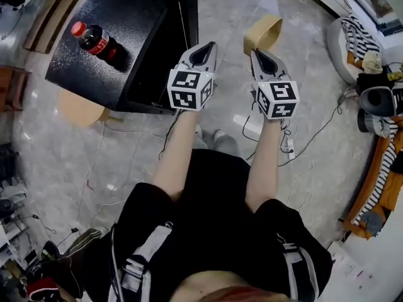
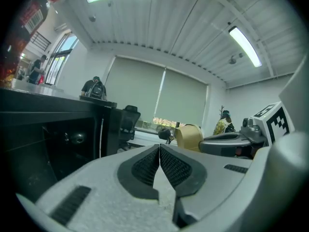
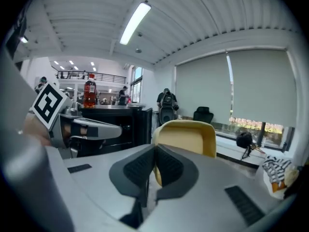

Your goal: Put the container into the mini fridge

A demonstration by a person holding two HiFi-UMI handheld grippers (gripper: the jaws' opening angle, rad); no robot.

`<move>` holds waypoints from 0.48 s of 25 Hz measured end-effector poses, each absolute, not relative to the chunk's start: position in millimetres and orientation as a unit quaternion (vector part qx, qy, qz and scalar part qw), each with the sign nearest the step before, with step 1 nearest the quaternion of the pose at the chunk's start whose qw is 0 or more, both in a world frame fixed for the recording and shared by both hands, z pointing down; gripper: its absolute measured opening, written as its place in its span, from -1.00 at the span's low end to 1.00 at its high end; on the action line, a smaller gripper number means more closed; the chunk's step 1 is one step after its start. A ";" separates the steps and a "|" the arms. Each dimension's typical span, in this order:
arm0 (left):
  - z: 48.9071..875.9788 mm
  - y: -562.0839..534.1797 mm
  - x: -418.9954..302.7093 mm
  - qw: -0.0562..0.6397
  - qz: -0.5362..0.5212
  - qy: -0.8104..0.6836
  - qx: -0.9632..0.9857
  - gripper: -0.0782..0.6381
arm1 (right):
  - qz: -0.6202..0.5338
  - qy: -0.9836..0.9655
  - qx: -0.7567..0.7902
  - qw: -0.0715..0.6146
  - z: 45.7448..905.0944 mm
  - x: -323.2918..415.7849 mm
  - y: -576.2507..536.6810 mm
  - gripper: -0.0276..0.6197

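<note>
A black mini fridge (image 1: 104, 55) stands on the floor at the upper left with its door (image 1: 182, 11) swung open; it also fills the left side of the left gripper view (image 2: 48, 129). On its top stands a cola bottle (image 1: 94, 39) with a red cap, seen too in the right gripper view (image 3: 90, 93). My left gripper (image 1: 204, 48) hovers by the fridge's open front, shut and empty (image 2: 159, 146). My right gripper (image 1: 259, 54) is level beside it, also shut on nothing (image 3: 154, 149).
A tan chair (image 1: 263, 31) stands just beyond the right gripper. A white power strip (image 1: 249, 128) and cables lie on the floor below the grippers. A round wooden stool (image 1: 79, 109) sits left of the fridge. An orange shelf (image 1: 378, 181) lines the right edge.
</note>
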State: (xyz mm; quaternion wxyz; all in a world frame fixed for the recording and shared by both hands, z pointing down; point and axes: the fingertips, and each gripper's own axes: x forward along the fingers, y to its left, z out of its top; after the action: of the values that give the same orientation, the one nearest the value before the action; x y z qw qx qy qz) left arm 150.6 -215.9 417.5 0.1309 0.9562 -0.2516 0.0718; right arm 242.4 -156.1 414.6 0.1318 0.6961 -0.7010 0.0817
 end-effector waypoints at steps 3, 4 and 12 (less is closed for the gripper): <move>419.4 -222.5 138.2 0.137 0.069 -0.282 0.947 -0.75 | 0.072 -0.741 0.638 0.199 424.2 218.4 -169.8 -0.87; 420.9 -224.8 131.9 0.140 0.065 -0.294 0.943 -0.75 | 0.068 -0.755 0.614 0.222 428.6 207.2 -174.3 -0.87; 432.4 -225.8 61.4 0.161 0.054 -0.405 0.898 -0.75 | 0.021 -0.830 0.449 0.331 449.4 127.2 -180.6 -0.87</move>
State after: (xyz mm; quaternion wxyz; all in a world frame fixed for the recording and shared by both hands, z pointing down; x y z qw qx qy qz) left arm 61.4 -225.8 432.4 0.1613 0.8984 -0.4048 0.0541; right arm 127.2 -180.6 449.4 0.3308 0.4487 -0.8300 0.0210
